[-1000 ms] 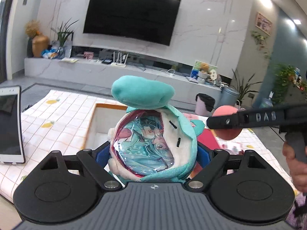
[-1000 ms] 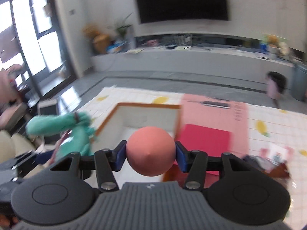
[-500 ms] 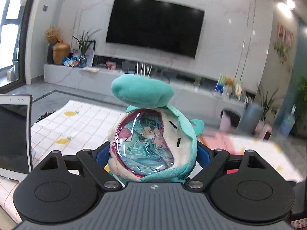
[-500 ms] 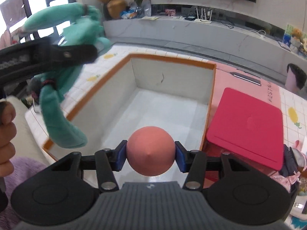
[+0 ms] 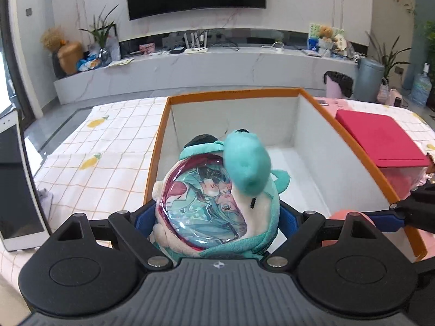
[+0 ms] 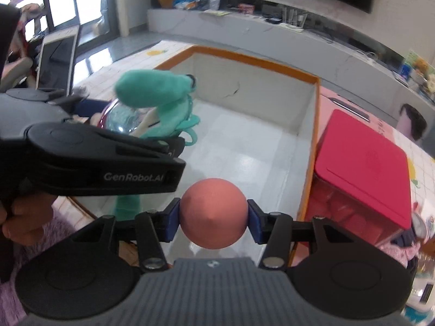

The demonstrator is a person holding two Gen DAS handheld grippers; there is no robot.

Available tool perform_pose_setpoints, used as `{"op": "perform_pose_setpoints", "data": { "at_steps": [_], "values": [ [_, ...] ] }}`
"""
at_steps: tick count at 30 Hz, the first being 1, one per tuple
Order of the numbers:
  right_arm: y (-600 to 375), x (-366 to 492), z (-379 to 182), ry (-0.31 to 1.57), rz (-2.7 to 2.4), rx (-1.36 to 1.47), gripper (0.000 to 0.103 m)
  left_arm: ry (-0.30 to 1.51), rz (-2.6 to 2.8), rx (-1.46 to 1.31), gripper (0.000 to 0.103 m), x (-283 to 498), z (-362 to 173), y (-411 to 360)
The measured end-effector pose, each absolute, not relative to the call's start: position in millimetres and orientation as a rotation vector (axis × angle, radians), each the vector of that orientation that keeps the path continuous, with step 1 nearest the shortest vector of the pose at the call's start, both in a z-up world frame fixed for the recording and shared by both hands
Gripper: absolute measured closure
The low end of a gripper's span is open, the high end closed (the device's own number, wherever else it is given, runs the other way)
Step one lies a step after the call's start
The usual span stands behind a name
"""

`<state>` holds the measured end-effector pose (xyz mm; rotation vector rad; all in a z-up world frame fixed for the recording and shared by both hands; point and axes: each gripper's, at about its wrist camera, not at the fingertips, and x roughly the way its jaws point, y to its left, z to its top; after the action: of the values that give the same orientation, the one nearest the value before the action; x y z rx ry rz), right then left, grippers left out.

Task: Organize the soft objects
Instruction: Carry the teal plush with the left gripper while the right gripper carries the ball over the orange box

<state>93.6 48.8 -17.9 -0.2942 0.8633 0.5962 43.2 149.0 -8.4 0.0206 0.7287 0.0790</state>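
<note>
A: Right wrist view: what's in the box [image 6: 274, 87]?
B: Its white floor looks bare. The ball [image 6: 214, 213], clamped between the right gripper [image 6: 214, 217] pads, hangs above the near end.

A: And the plush [image 5: 217, 203]?
B: The left gripper [image 5: 216, 221] is clamped on it, over the box's near left edge; its teal ear [image 5: 248, 167] flops forward.

A: Room to move?
B: The orange rim [image 5: 236, 93] runs all round, with open space inside. The two grippers sit close together at the near end.

A: Around it?
B: A red lid [image 6: 364, 168] lies just right of the box, a tablet [image 5: 16, 190] stands on the checked cloth [image 5: 108, 146] to the left.
</note>
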Motion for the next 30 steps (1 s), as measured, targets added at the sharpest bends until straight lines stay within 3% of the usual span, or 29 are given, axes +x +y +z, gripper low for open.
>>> {"op": "perform_pose_setpoints", "data": {
  "at_steps": [30],
  "values": [
    [54.8,67.9,-10.7,0.823,0.539,-0.329,0.054,0.76,0.091,0.033,0.0,21.4,6.7,157.7]
  ]
}}
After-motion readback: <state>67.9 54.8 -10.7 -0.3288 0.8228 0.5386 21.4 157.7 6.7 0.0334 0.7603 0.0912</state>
